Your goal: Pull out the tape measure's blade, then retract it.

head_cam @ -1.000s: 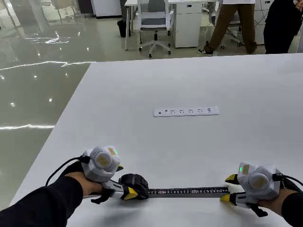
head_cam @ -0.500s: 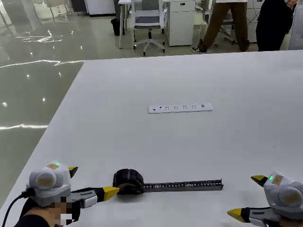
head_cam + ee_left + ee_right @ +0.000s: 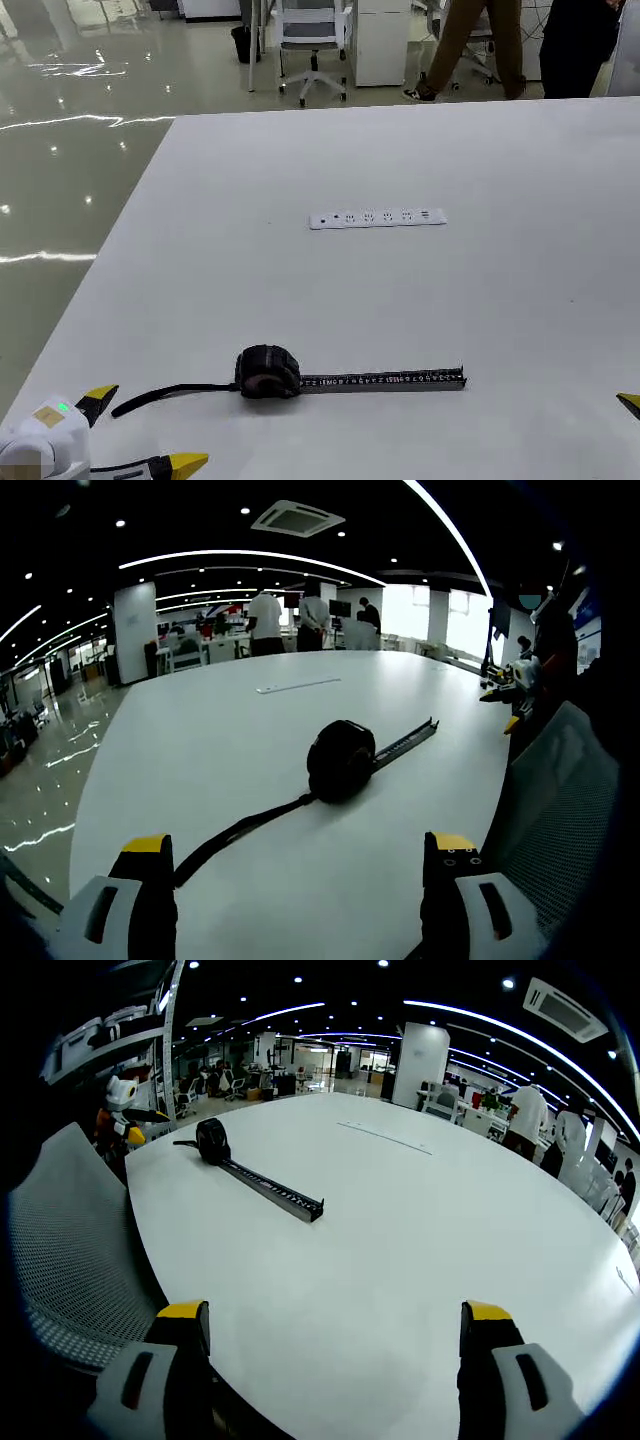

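**Tape measure lying free, blade out**

I am holding my left tongs (image 3: 300,845) at the near edge of the table (image 3: 400,290), jaws spread wide and gripping nothing. My right tongs (image 3: 335,1312) are gaping just as wide, empty too. Beyond them, apart from both, the tape measure (image 3: 267,371) is resting on the table, its blade (image 3: 385,379) stretching rightward and its strap (image 3: 165,398) trailing left. Farther back, a power strip (image 3: 377,217) is lying flat.

At frame centre the black tape measure (image 3: 341,759) lies on the white table (image 3: 190,730), its blade (image 3: 405,742) reaching toward the upper right and its strap (image 3: 240,832) trailing lower left toward the wide-spread, empty jaws of the left gripper (image 3: 300,845).
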